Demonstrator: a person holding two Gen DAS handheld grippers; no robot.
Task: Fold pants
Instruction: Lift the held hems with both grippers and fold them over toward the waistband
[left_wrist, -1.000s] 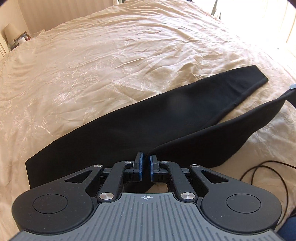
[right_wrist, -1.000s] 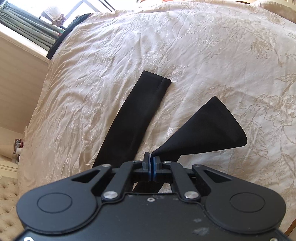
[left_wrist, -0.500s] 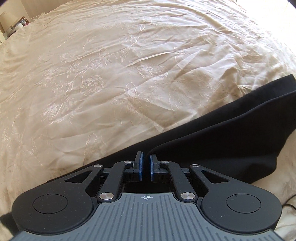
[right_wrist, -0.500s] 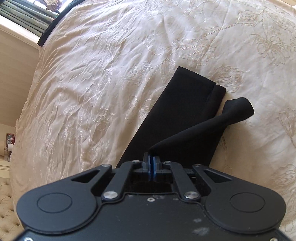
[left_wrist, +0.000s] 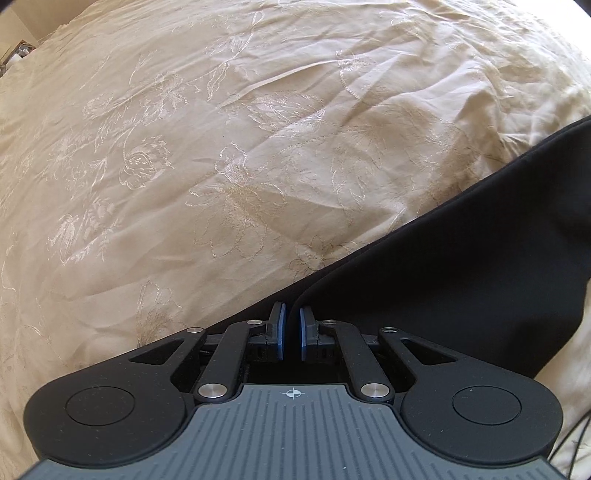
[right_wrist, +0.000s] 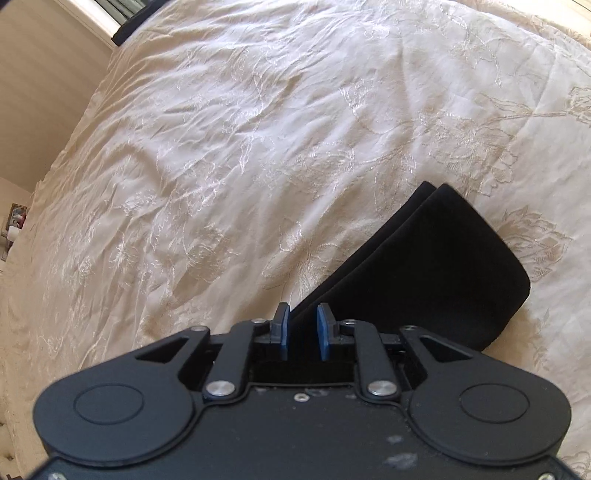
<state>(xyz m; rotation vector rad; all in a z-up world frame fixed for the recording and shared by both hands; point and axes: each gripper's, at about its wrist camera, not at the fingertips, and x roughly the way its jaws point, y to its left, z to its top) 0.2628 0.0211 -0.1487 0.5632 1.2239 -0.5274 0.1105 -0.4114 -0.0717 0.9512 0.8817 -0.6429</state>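
Black pants (left_wrist: 461, 266) lie on a cream embroidered bedspread (left_wrist: 221, 147). In the left wrist view one layer lies folded over the other, running off to the right. My left gripper (left_wrist: 291, 314) is low over the bed, shut on the top layer's edge, which rises between its blue pads. In the right wrist view the two leg ends of the pants (right_wrist: 424, 269) lie stacked, hems nearly aligned. My right gripper (right_wrist: 303, 314) hovers over their near part. Its jaws are opening, with the fabric edge between the pads but no longer pinched.
The bedspread (right_wrist: 258, 129) stretches wide beyond the pants in both views. A thin black cable (left_wrist: 576, 435) lies at the lower right of the left wrist view. A dark cloth (right_wrist: 133, 29) lies at the bed's far edge under a window. Small items (right_wrist: 14, 225) stand beside the bed.
Both grippers carried the lifted pant leg across onto the other leg and sank close to the bed. The right jaws, shut on the hem before, have parted.
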